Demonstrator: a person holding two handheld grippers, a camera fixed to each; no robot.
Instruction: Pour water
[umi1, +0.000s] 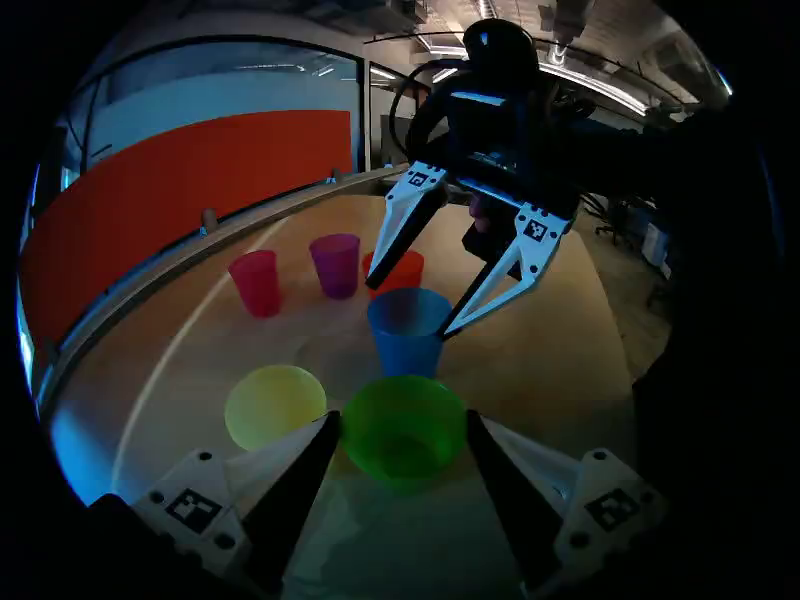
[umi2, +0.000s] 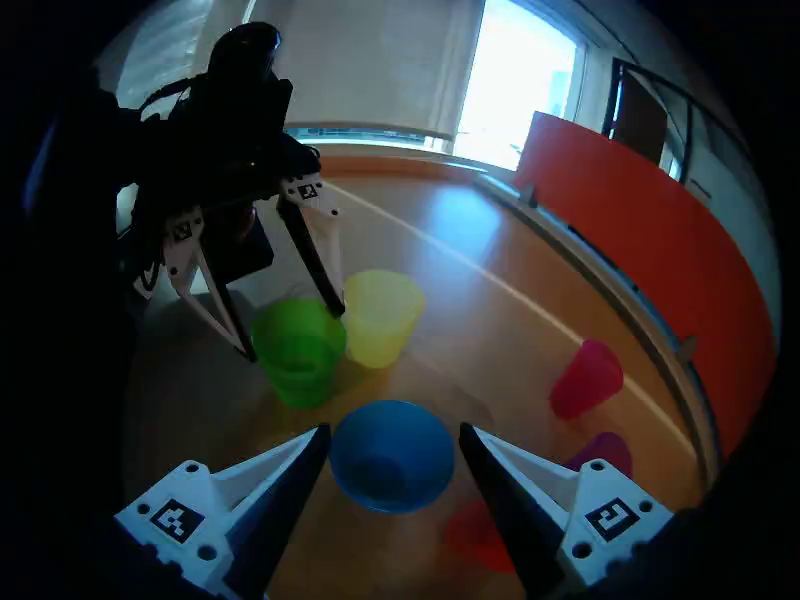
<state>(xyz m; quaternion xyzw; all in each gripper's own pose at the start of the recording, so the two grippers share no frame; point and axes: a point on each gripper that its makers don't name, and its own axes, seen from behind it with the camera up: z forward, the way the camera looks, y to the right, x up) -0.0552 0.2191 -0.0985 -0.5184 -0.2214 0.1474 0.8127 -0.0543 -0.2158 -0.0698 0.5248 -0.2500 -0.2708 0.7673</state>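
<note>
Notably, checkered square tags (umi1: 193, 508) mark fingers (umi1: 290, 490) of the left gripper (umi1: 400, 417).

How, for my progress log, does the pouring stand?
Done: nothing poured that I can see. In hand: the left gripper straddles the green cup, the right gripper the blue cup, both upright; whether either grips, I cannot tell. Left: lifting, tilting and pouring.

left gripper (umi1: 400, 417) spread around green cup (umi1: 403, 445), right gripper (umi1: 410, 309) spread around blue cup (umi1: 408, 335) just behind, yellow cup (umi1: 272, 405) beside
</note>
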